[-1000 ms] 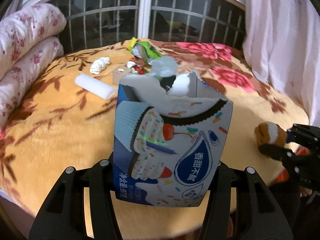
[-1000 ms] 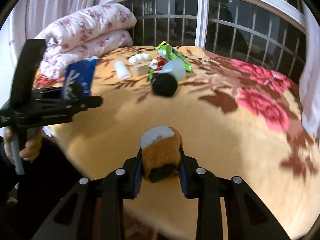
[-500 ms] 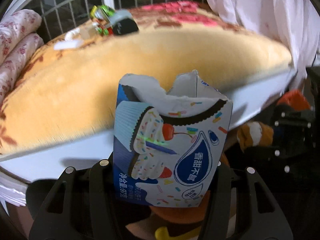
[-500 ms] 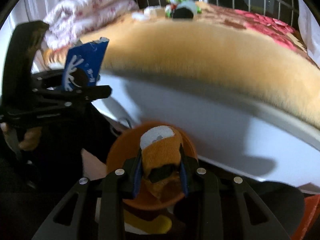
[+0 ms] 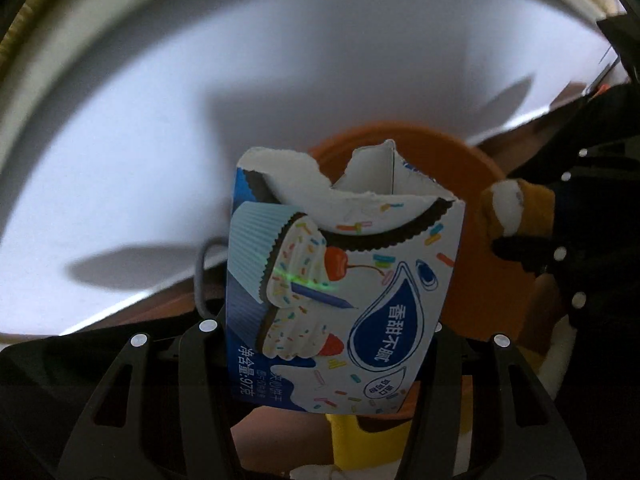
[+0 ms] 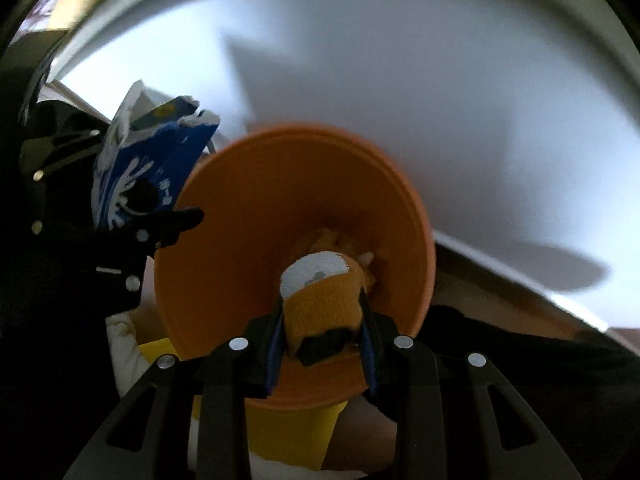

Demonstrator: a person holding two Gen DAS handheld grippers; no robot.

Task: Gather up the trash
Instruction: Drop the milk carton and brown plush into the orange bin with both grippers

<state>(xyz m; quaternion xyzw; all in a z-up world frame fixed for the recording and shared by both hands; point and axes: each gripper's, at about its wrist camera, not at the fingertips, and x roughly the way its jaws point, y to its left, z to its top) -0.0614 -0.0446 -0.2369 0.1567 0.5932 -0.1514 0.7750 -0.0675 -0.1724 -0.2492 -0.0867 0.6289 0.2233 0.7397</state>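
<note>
Left gripper [image 5: 332, 336] pinches a torn cake-printed snack box [image 5: 340, 280] between its fingers, held upright with the ragged open end up, at the left rim of an orange bin [image 6: 224, 240]. Right gripper [image 6: 322, 336] is clamped on an orange-and-white rolled sock [image 6: 322, 292], which sits over the bin's mouth, just inside the near rim. Some pale scraps lie at the bin's bottom, too blurred to identify. Behind the bin rises a white panel [image 6: 420, 92]; below it shows something yellow [image 6: 292, 436].
</note>
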